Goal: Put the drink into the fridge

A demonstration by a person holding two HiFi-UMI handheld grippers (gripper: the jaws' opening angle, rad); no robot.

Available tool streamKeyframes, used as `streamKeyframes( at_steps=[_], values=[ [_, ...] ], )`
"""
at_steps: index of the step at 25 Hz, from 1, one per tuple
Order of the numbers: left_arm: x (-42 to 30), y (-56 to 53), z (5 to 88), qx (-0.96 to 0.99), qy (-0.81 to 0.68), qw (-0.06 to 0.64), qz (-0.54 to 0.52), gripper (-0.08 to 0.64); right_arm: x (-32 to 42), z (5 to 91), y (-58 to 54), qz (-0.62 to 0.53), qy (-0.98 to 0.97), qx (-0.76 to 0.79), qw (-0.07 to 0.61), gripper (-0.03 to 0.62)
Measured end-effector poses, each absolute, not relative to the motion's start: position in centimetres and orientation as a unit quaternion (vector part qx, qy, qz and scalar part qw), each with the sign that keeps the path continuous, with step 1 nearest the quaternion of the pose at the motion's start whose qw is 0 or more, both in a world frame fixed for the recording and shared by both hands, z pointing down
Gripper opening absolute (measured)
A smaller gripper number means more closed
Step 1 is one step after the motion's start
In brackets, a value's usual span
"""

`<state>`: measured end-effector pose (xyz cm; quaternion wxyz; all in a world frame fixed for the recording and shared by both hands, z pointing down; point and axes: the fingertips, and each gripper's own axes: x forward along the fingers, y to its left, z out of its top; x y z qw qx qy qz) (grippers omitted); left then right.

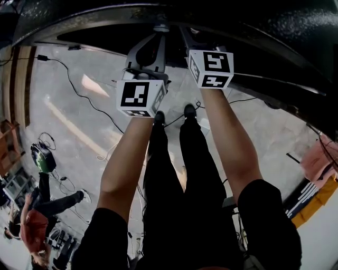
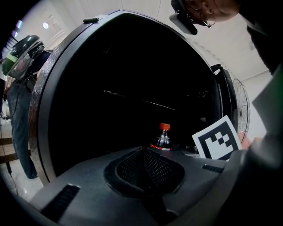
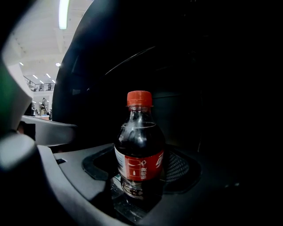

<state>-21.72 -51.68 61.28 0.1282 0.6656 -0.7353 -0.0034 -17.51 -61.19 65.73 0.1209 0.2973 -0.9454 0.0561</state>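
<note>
pale floor — black cables, ceiling lights

I read both gripper views dim, fridge interior near black | ceiling strip glares at 11 o'clock | bottle sharp | head view brighter, floor evenly lit | fisheye bending, dark vignette at edges

Fridge cavity open ahead; frame L

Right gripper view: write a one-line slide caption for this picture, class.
Right gripper holds an upright, red-capped cola bottle between its jaws, facing the dark fridge interior.
</note>
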Motion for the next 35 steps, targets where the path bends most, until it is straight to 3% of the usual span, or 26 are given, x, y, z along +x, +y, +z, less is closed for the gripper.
streamKeyframes(
  at_steps=[17, 20, 25, 35],
  values=[
    [-19.3, -49.3, 62.8, 0.678, -0.726, 0.111, 0.028, 0.015, -13.0, 65.7, -58.0, 0.077, -0.938, 0.321, 0.108, 0.300],
    [-18.7, -48.0, 62.4, 0.679, -0.724, 0.120, 0.031, 0.015, -11.5, 65.4, -56.3, 0.076, -0.934, 0.328, 0.122, 0.150],
    [-17.6, -44.6, 59.9, 0.686, -0.717, 0.121, 0.038, 0.015, -9.7, 62.4, -52.9, 0.073, -0.932, 0.330, 0.132, 0.041],
    [-18.1, -38.4, 47.1, 0.698, -0.708, 0.104, 0.026, 0.015, -9.0, 46.9, -45.5, 0.061, -0.936, 0.334, 0.094, 0.021]
  ],
)
